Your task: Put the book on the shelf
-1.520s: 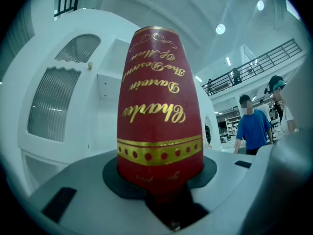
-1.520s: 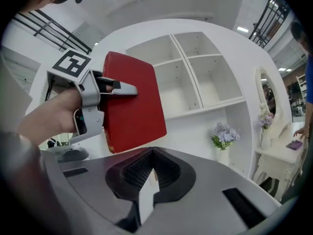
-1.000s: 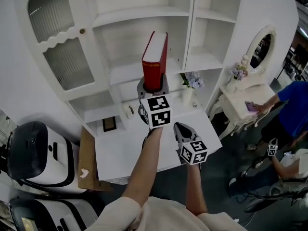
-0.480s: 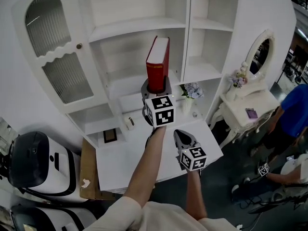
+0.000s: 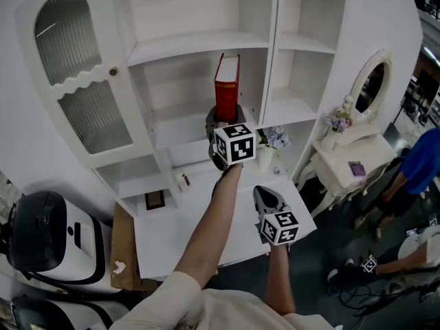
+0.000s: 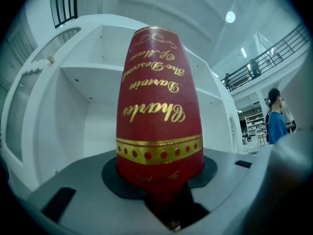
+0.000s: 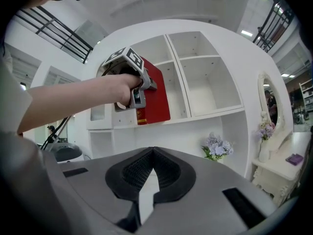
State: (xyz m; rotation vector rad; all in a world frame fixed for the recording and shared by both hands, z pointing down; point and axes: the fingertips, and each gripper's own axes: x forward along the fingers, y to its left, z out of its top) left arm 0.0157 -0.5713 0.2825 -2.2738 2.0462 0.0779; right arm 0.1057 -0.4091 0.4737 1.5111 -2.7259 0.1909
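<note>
The red book (image 5: 227,86) with gold lettering (image 6: 159,116) stands upright, its lower end held in my left gripper (image 5: 225,121), which is shut on it. It is raised in front of the middle-left compartment of the white shelf unit (image 5: 185,47), just above the shelf board (image 5: 185,102). In the right gripper view the book (image 7: 154,94) sits at that compartment's opening, with the left gripper (image 7: 132,80) and a hand on it. My right gripper (image 5: 267,199) hangs lower, over the white tabletop, its jaws (image 7: 149,153) shut at the tips with nothing between them.
A vase of flowers (image 5: 273,139) stands on the ledge right of the book. A white tabletop (image 5: 185,225) lies below. A dressing table with a mirror (image 5: 357,133) and a person in blue (image 5: 421,163) are at the right. A white machine (image 5: 48,232) and a cardboard box (image 5: 124,243) are at the left.
My left gripper has carried the book up and away from me, toward the shelf compartment. The right gripper has barely moved. The person in blue has moved off to the right.
</note>
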